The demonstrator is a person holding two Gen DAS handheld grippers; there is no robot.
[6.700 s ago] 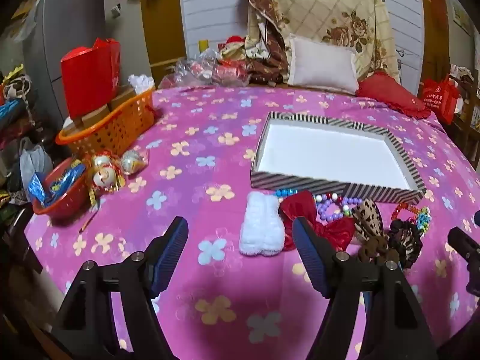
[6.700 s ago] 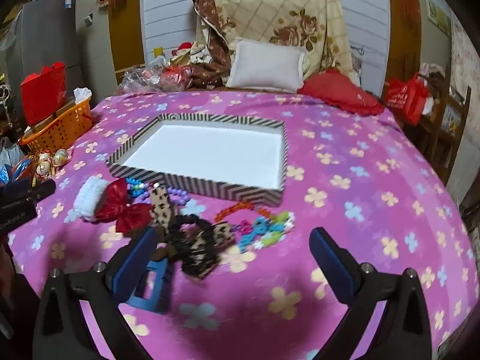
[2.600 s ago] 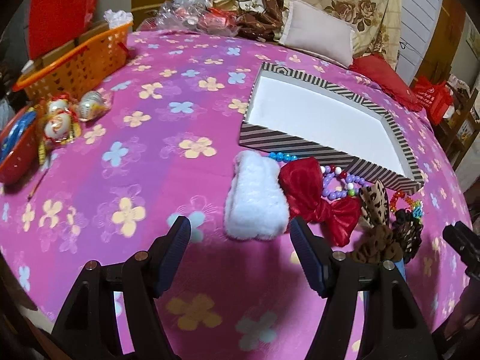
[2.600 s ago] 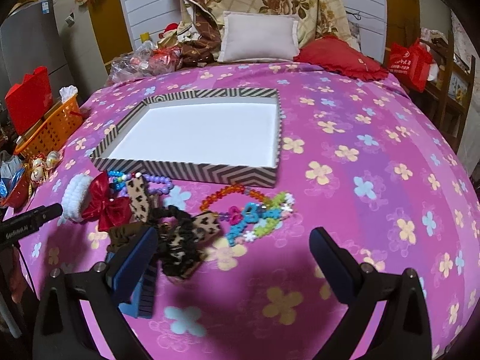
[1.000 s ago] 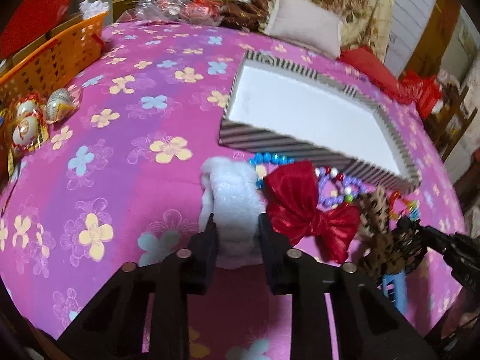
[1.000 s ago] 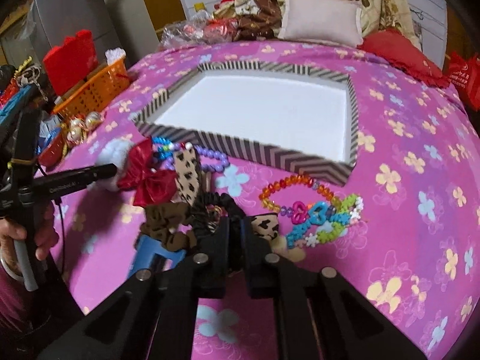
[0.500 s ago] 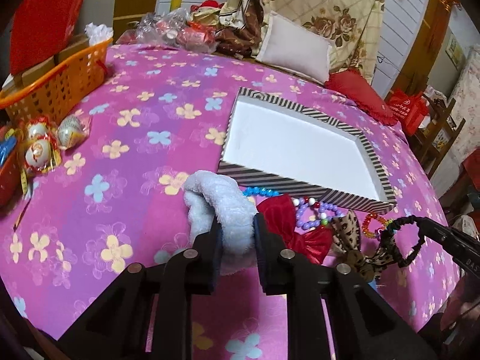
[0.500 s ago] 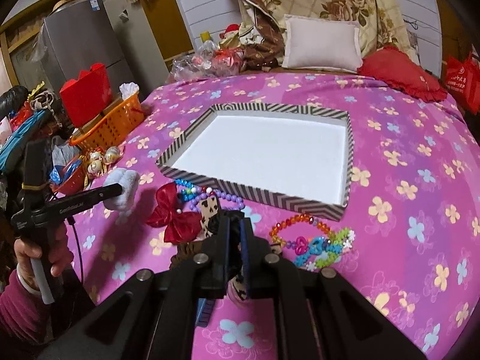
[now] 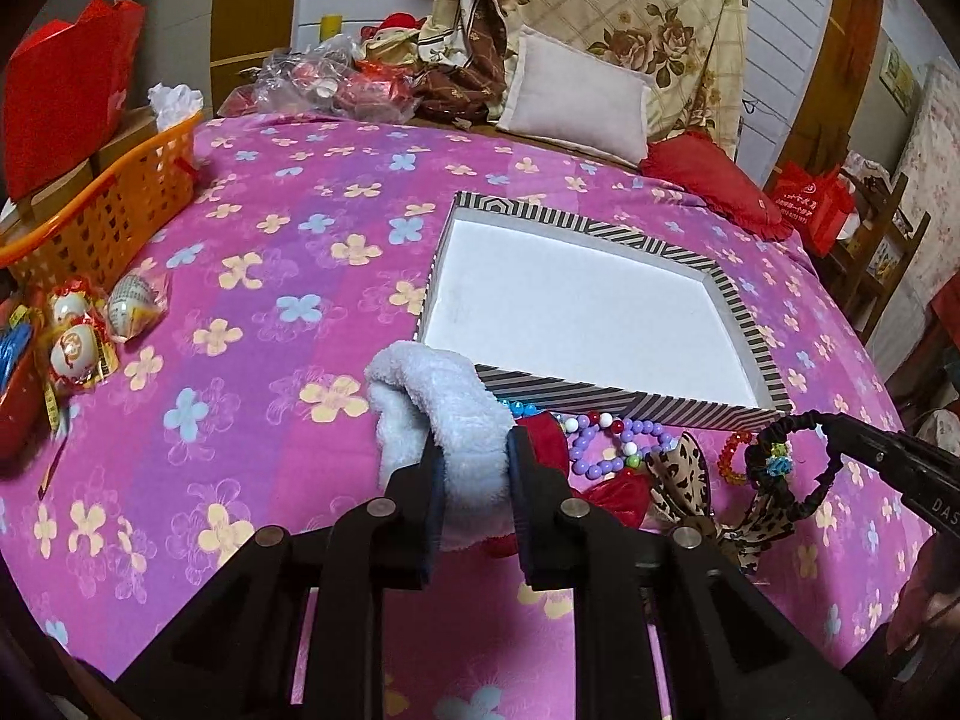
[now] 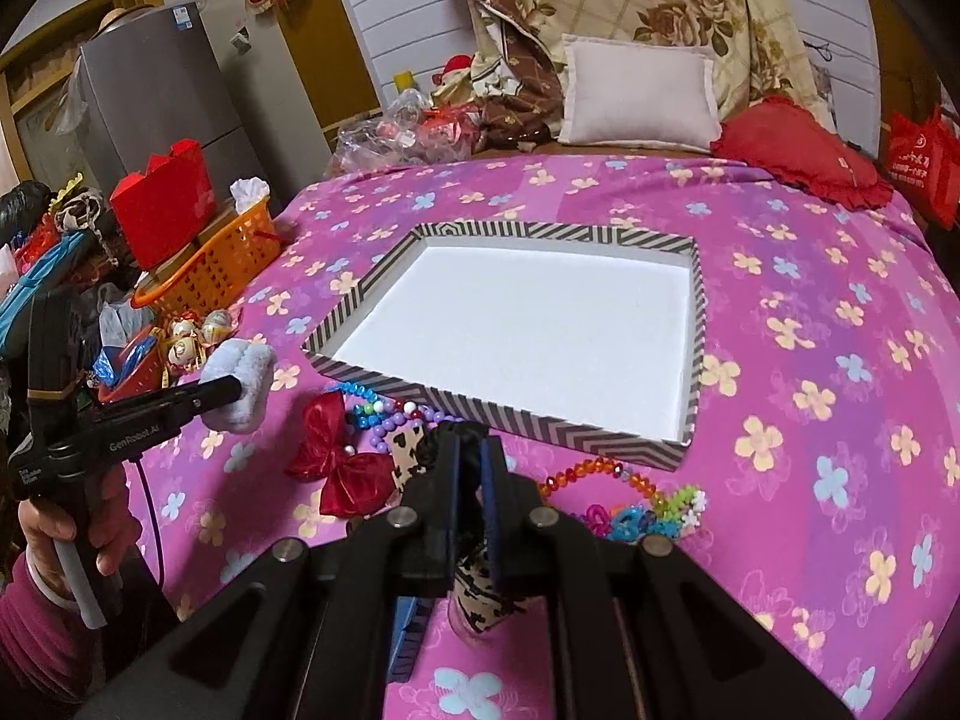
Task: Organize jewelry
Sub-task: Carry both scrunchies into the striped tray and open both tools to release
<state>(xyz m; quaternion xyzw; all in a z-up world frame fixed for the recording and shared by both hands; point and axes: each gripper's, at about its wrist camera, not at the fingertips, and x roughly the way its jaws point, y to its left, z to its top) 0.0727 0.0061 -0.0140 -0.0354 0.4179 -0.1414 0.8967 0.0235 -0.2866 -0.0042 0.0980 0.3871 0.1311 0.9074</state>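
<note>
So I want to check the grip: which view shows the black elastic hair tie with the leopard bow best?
The left wrist view: the black hair tie hangs stretched from the right gripper. In the right wrist view, its own fingers hide most of it.

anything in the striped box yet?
No, the striped box shows only its bare white floor; the white fluffy scrunchie is in the left gripper.

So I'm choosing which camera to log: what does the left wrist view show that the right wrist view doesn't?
Only the left wrist view shows the black beaded hair tie hanging from the right gripper.

Only the right wrist view shows the grey fridge and the multicolored bracelets.

Both show the striped box, the red bow and the white fluffy scrunchie clamped in the left gripper.
</note>
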